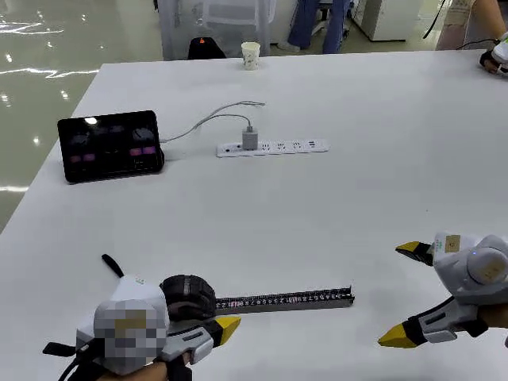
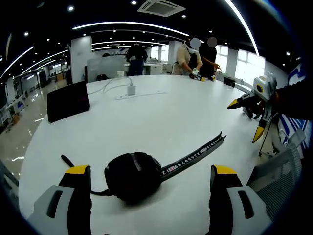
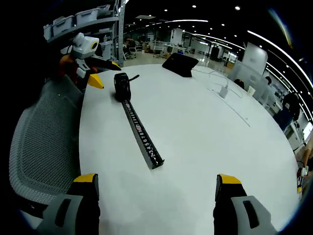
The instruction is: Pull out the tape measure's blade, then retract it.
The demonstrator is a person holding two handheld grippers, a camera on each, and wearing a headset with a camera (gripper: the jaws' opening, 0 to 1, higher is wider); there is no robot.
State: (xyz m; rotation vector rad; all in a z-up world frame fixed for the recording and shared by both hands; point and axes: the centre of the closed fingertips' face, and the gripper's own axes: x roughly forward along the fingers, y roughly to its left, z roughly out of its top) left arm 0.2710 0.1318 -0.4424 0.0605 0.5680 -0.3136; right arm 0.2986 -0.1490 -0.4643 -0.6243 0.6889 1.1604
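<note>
1. Tape measure (image 1: pixel 189 295) lies on the white table (image 1: pixel 381 159), near the edge closest to me, toward my left.
2. Blade (image 1: pixel 290 299) is out of the case and flat on the table, running rightward, with its numbers showing.
3. Black strap (image 1: pixel 112 265) trails off the case on the far side from the blade.
4. Left gripper (image 2: pixel 149 171): jaws apart, one on each side of the case. In the left gripper view there is a gap on both sides, so nothing is clamped.
5. Right gripper (image 1: pixel 402 292): jaws wide apart and holding nothing. It sits beyond the blade's free end, apart from it.
6. Farther back on the table: dark tablet (image 1: pixel 109 145), power strip (image 1: pixel 274 147) with a charger (image 1: pixel 249 138) plugged in, and a paper cup (image 1: pixel 251 55) near the far edge.
</note>
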